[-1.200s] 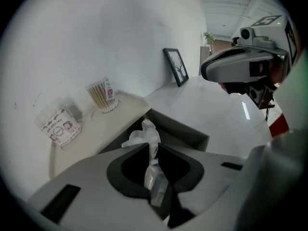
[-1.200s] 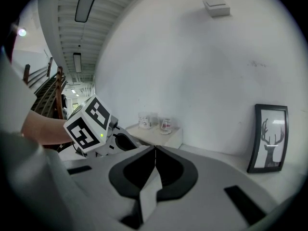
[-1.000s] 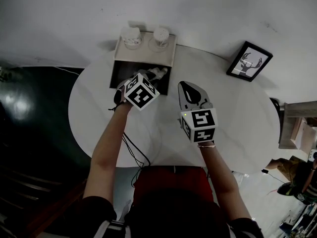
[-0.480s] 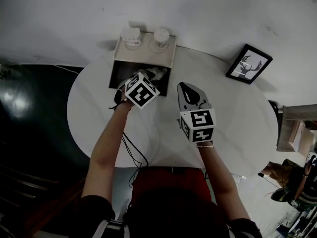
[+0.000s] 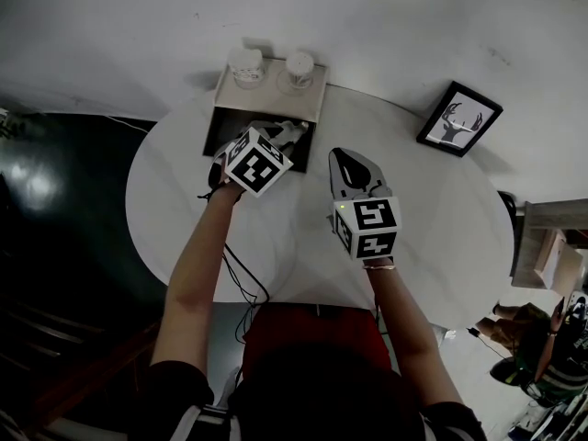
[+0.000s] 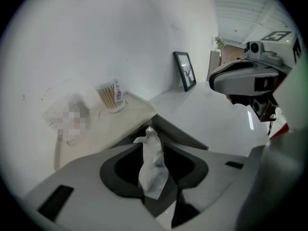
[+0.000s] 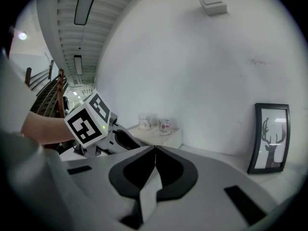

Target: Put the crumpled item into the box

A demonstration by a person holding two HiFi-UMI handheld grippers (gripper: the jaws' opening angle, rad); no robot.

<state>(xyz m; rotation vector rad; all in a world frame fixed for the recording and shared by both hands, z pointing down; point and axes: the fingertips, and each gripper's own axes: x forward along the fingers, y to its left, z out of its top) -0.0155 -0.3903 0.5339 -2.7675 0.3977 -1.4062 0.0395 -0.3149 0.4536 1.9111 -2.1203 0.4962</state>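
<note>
The crumpled white item (image 6: 154,170) stands between the jaws of my left gripper (image 6: 153,143). Those jaws are opening, and a gap shows on either side of the item. Right below them is the dark open mouth of the box (image 6: 188,139). In the head view my left gripper (image 5: 287,136) hangs over the box's (image 5: 220,134) black opening at the table's far side. Over the bare table middle my right gripper (image 5: 354,171) is shut with nothing in it; its jaws meet in the right gripper view (image 7: 155,153).
The box has a cream top shelf (image 5: 274,92) carrying a jar of cotton swabs (image 6: 110,96) and a second cup (image 5: 244,66). A framed deer picture (image 5: 459,118) leans against the wall at the right. A cable (image 5: 243,283) hangs off the round white table (image 5: 441,228).
My left gripper has shifted slightly farther over the box opening. The right gripper has stayed put.
</note>
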